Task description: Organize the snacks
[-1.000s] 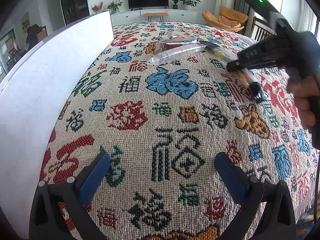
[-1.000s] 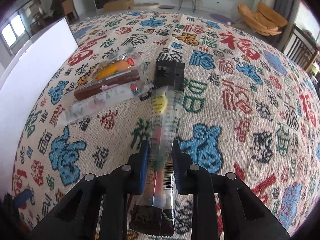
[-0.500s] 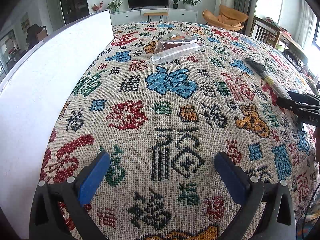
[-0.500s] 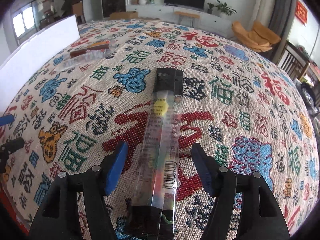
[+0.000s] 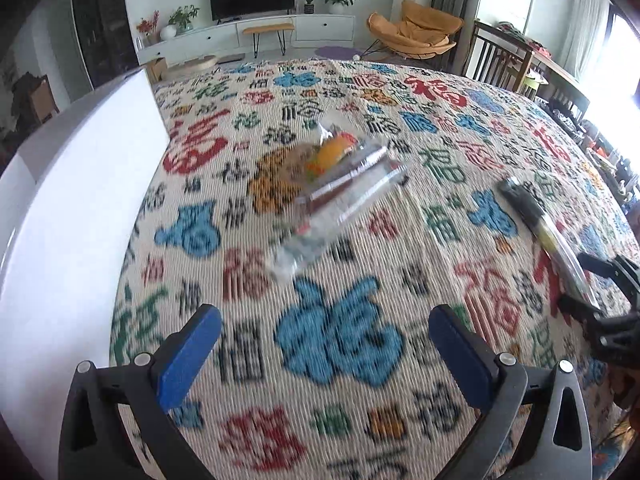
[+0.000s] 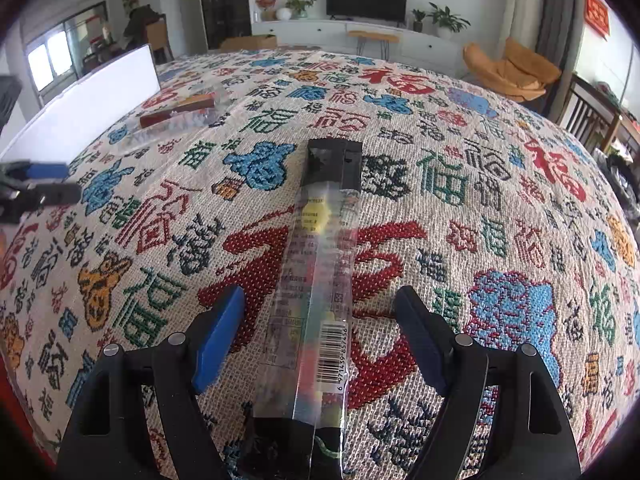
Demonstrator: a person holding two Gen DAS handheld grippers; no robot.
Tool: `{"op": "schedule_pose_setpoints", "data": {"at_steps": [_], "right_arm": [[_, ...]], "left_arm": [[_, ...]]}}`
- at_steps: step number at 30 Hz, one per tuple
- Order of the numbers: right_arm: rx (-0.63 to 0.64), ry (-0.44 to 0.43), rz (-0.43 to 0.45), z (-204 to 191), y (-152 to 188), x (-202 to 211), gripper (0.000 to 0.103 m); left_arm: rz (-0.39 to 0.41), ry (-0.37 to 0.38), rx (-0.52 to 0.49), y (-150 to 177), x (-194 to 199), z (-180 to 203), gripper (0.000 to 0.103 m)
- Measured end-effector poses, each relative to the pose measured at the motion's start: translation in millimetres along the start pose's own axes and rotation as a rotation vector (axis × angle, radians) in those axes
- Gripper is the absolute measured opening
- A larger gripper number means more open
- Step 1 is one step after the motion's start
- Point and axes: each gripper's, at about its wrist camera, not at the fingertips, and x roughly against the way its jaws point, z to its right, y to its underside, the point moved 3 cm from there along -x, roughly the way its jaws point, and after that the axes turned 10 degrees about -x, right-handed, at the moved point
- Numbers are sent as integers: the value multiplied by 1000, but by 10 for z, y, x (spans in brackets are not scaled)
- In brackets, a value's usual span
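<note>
right hand-held gripper (image 6: 318,338) released snack stick (image 6: 316,280) | left hand-held gripper (image 5: 324,354) nearer snack pile (image 5: 340,192)

Both grippers' jaws wide apart

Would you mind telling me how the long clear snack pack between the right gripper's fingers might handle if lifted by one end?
The snack pack looks like thin glossy film, so probably slippery and light. Long and narrow, it would likely droop. It lies flat on the cloth, unlikely to roll.

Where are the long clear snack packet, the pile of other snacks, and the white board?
long clear snack packet (image 6: 316,280), right wrist view, clear middle.
pile of snacks (image 5: 340,188), left wrist view, brown stick.
white board (image 5: 68,216), left wrist view, flat face.
</note>
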Motion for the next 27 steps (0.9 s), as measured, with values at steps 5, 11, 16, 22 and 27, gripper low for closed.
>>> {"op": "schedule_pose_setpoints", "data": {"at_steps": [5,11,16,22,27], "right_arm": [[-2,-3,0,4,2,1,81],[-1,-1,0,4,0,-1,81],[-1,0,0,6,2,-4,81],[-1,0,0,6,3,-4,81],[-1,-1,0,5,4,-3,81]], "left_arm": [[-41,52,-32,-299,-415,-41,79],[-35,39,-37,-151,-274,151,22],[-80,109,4,451,140,428,20],[-115,174,-19,1000,598,779,31],[-80,73,-66,911,452,789,102]]}}
